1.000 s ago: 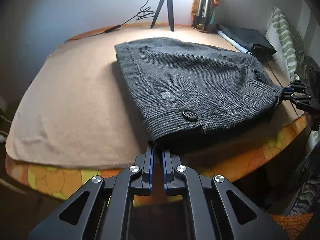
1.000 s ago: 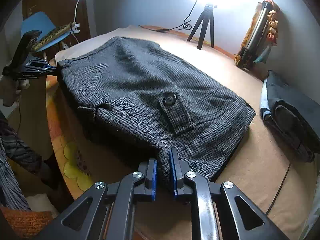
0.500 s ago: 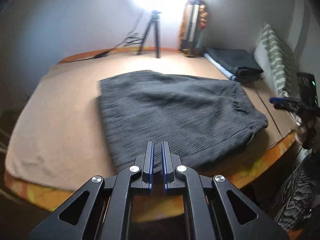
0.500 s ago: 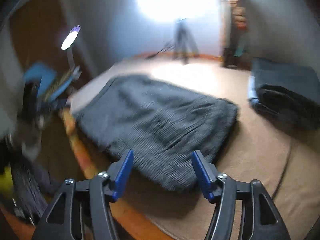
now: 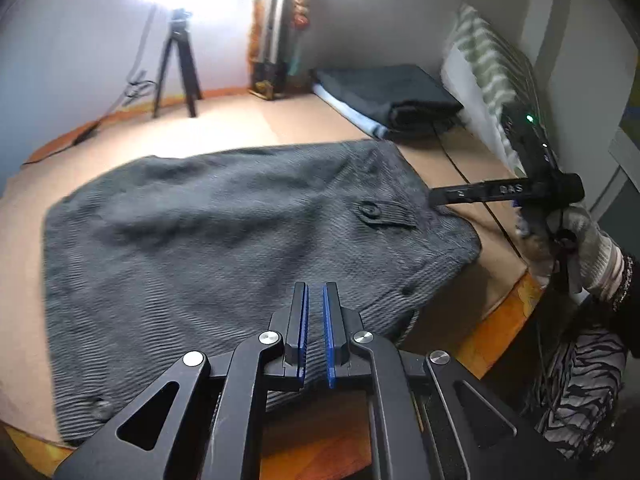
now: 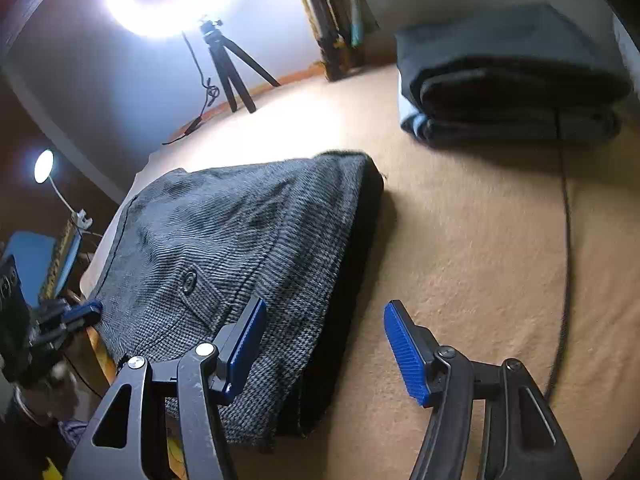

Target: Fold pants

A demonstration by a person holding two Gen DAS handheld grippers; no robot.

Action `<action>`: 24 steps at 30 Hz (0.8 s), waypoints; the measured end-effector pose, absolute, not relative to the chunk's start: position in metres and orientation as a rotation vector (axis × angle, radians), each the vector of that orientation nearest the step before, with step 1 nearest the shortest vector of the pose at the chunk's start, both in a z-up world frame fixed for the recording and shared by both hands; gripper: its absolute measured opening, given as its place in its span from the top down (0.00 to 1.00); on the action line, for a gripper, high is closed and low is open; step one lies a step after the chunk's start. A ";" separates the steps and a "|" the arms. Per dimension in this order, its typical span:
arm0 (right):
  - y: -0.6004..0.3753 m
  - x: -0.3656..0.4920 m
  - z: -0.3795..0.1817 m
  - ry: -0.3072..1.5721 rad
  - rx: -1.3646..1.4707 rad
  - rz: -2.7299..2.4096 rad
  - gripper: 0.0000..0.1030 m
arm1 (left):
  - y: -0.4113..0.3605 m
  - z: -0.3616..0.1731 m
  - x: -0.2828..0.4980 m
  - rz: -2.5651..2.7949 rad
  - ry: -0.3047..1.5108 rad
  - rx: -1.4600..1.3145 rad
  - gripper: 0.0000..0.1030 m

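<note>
Right claw (image 6: 324, 344) let go; pants (image 5: 224, 240) prob. flat.

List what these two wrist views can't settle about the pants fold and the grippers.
- Left gripper: left wrist view shows the jaws nearly closed over the folded gray pants; whether they pinch fabric is unclear.
- Layers under the fold: right wrist view shows only a dark side edge.
- Right gripper: open, but in the left wrist view its jaws are hidden by its own body.
- Stacked dark clothes: blurred, type unreadable.
</note>
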State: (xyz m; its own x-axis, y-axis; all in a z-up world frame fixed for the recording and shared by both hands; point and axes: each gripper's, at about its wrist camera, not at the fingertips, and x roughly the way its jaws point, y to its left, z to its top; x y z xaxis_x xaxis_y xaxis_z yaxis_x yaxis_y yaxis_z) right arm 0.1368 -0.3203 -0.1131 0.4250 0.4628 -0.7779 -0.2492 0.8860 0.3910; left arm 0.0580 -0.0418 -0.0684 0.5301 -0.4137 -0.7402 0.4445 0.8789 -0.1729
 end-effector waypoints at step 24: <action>-0.293 0.130 -0.109 0.981 0.263 0.547 0.82 | -0.078 -0.099 0.069 -0.567 0.935 0.072 0.94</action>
